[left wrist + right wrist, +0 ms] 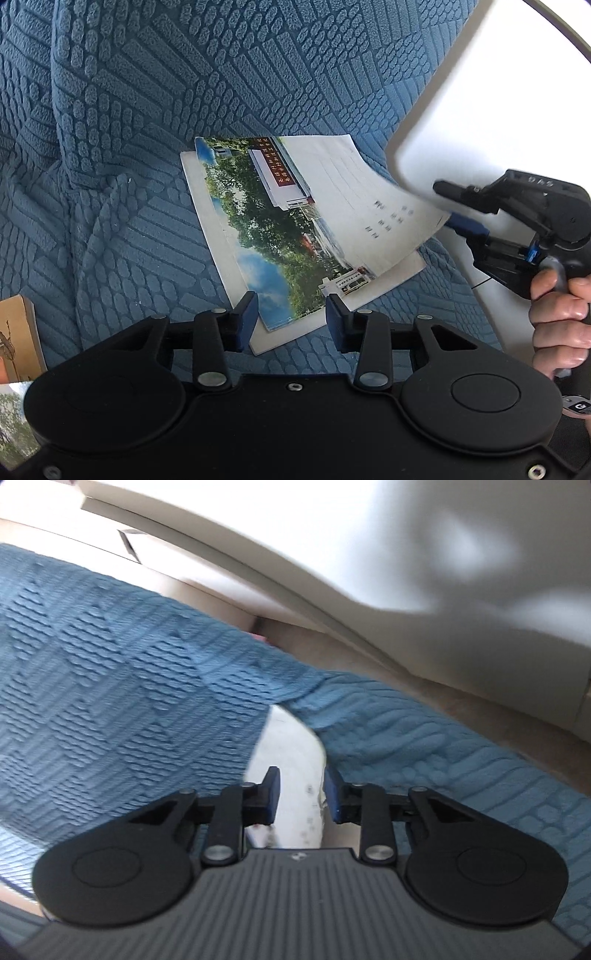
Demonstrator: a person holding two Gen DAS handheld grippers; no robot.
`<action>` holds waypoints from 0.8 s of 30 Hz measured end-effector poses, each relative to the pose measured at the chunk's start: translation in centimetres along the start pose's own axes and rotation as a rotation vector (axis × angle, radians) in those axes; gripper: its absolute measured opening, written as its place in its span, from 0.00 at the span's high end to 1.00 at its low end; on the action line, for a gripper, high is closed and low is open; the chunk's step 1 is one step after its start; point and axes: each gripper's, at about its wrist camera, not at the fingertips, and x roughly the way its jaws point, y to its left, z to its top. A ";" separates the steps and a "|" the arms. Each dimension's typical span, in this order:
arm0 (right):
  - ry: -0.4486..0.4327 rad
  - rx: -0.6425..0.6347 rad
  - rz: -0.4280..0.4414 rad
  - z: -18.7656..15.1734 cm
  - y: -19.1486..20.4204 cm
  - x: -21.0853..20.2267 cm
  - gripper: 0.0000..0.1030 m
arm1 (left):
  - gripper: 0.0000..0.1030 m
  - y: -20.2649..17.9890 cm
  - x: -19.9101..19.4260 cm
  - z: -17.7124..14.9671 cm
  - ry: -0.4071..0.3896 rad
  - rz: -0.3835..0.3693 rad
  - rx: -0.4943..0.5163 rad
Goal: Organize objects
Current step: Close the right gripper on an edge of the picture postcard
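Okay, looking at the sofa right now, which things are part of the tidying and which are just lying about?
In the job:
- photo booklet, its far corner between the right gripper's fingers
- white sheet under it
- left gripper at its near edge

Lying about:
- blue sofa cover
- brown book at the left edge
- white board, upper right

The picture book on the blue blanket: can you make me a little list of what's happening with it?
surface: blue textured blanket
book: picture book lying open on the blanket, with a photo of trees and buildings
lifted page: right corner raised off the book
right gripper: jaws at the raised page's corner
left gripper: at the book's near edge, book corner between its fingers, no squeeze visible
other: another book at the left edge
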 end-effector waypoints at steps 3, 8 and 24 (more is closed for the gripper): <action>0.038 0.011 0.036 -0.2 0.3 0.5 0.74 | 0.64 0.0 0.0 0.0 0.001 -0.003 -0.003; 0.061 0.055 -0.018 -0.5 -0.1 1.5 0.74 | 0.64 -0.2 0.1 -0.1 0.002 0.009 0.005; -0.014 -0.008 -0.032 -1.7 3.0 -0.4 0.95 | 0.25 -3.6 -2.9 -0.7 -0.036 -0.029 -0.032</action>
